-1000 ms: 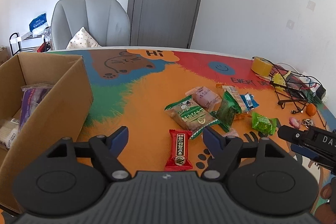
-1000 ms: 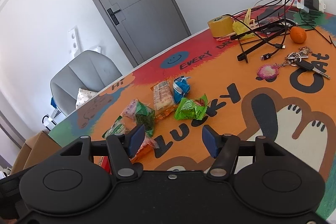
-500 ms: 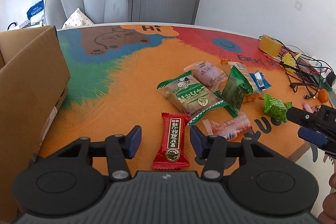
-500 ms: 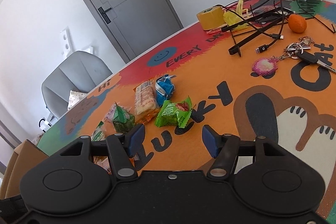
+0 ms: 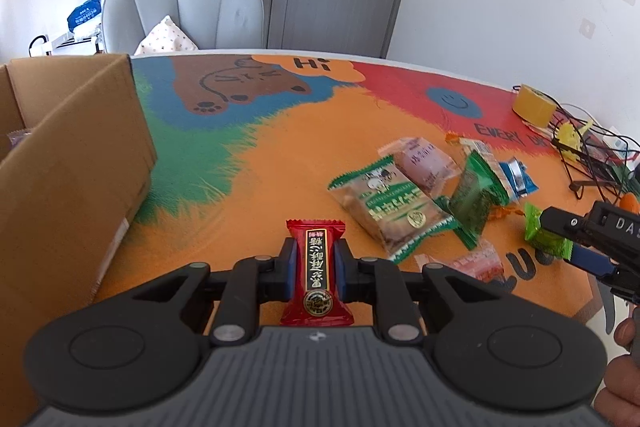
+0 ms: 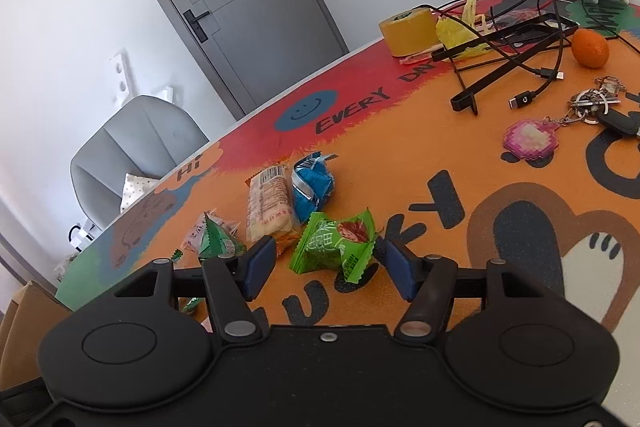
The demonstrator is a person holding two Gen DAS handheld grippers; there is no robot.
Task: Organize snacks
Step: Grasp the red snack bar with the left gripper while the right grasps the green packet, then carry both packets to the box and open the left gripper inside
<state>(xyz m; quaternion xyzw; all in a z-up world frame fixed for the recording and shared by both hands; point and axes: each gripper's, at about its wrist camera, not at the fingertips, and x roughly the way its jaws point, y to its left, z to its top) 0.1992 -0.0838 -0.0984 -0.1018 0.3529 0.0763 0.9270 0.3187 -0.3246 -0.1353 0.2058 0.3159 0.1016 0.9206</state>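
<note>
On the colourful table mat, my left gripper [image 5: 316, 261] is shut on a red snack packet [image 5: 317, 291], its blue pads pressing both long sides. An open cardboard box [image 5: 80, 155] stands to its left with some packets inside. My right gripper [image 6: 330, 267] is open, and a bright green packet [image 6: 336, 247] lies between its fingertips without either pad touching it. Just beyond lie a blue packet [image 6: 312, 183], a beige cracker packet [image 6: 270, 203] and a green pyramid packet [image 6: 218, 239]. A brown-and-green biscuit packet [image 5: 388, 203] and a pink one [image 5: 424, 163] lie to the right of the red packet.
At the back right of the table are a yellow tape roll [image 6: 408, 31], tangled black cables [image 6: 500, 59], a tangerine [image 6: 590, 47] and keys with a pink fob [image 6: 530, 139]. A grey chair [image 5: 180, 3] stands behind the table, by a grey door.
The left jaws closed from wide open onto the red packet as the gripper came forward and down. The right gripper, still open, moved up to the bright green packet.
</note>
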